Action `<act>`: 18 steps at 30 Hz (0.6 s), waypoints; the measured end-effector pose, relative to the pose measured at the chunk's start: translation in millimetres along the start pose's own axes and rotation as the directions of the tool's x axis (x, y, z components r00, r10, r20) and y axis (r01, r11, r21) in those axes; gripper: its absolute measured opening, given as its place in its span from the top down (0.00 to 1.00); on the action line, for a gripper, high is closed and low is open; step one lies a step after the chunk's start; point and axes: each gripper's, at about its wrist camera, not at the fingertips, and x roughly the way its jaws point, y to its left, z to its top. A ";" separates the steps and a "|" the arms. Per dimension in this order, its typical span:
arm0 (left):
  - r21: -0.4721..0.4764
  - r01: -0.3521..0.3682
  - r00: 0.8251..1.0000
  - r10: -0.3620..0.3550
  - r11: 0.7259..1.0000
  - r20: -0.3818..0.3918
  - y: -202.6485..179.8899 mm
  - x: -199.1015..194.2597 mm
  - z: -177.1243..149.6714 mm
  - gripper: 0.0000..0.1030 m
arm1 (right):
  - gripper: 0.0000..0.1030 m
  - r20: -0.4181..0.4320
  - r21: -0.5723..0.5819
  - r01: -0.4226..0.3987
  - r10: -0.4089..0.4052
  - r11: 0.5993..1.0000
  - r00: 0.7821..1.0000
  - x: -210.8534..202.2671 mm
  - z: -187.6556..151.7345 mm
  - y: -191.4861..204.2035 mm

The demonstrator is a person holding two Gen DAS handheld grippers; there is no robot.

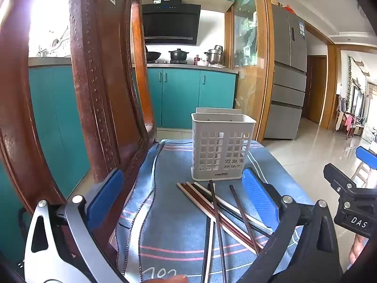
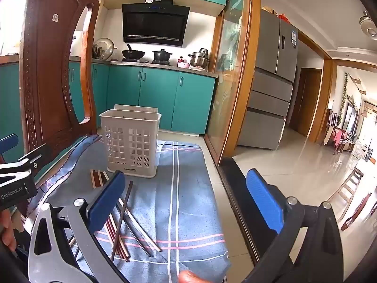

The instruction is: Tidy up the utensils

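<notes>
A white slotted utensil holder (image 1: 222, 146) stands upright on a blue striped cloth (image 1: 169, 214); it also shows in the right wrist view (image 2: 130, 141). Several chopsticks (image 1: 212, 210), dark, reddish and pale, lie loose and crossed on the cloth in front of the holder, also seen in the right wrist view (image 2: 124, 221). My left gripper (image 1: 186, 195) is open and empty, with the chopsticks between its blue pads. My right gripper (image 2: 188, 202) is open and empty, to the right of the chopsticks; its left pad (image 2: 107, 200) covers some of them.
A carved wooden chair back (image 1: 99, 82) rises at the left beside the cloth. Teal kitchen cabinets (image 1: 188, 94), a stove with pots and a grey fridge (image 1: 287, 70) stand behind. The cloth's right edge (image 2: 212, 188) drops to a tiled floor. The right gripper's body (image 1: 348, 200) shows at right.
</notes>
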 end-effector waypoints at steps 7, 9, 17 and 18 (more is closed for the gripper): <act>0.002 -0.001 1.000 0.001 1.000 0.000 -0.5 -0.2 0.0 0.03 | 0.02 0.006 -0.007 0.004 -0.004 1.000 1.000 -3.3 0.2 3.3; 0.002 0.000 1.000 0.000 1.000 0.000 -0.5 -0.2 -0.1 0.03 | 0.02 0.008 -0.008 0.006 -0.006 1.000 1.000 -3.9 0.3 3.6; 0.004 0.001 1.000 -0.001 1.000 0.000 -1.7 -0.6 0.8 0.03 | 0.02 0.015 -0.016 0.005 -0.005 1.000 1.000 -5.1 1.2 3.5; 0.004 0.000 1.000 0.000 1.000 0.000 -2.0 -0.7 0.9 0.03 | 0.02 0.016 -0.016 0.006 -0.005 1.000 1.000 -5.4 1.3 2.9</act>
